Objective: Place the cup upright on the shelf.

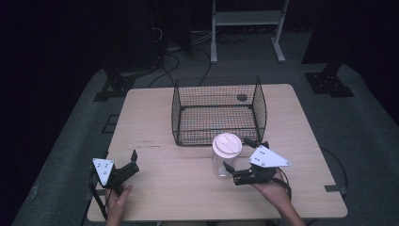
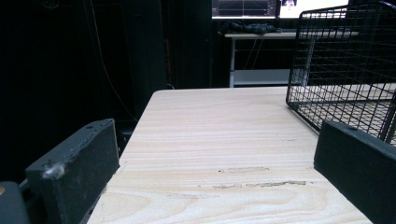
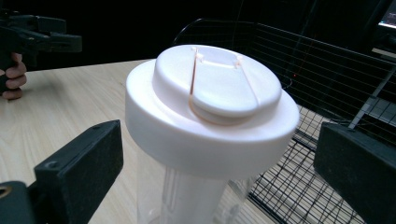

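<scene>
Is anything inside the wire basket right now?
The wire basket looks empty: the table shows through its mesh floor. The dark round spot at its far right appears to lie beyond it. The jar hides its near right corner.

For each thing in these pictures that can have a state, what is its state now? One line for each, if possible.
Clear jar: upright on the table, in front of the basket.
White lid: on the jar, flap down.
Wire basket: upright, open at top, nothing seen inside.
Left gripper: open, holding nothing.
Right gripper: open, jaws either side of the jar, not clamped on it.
</scene>
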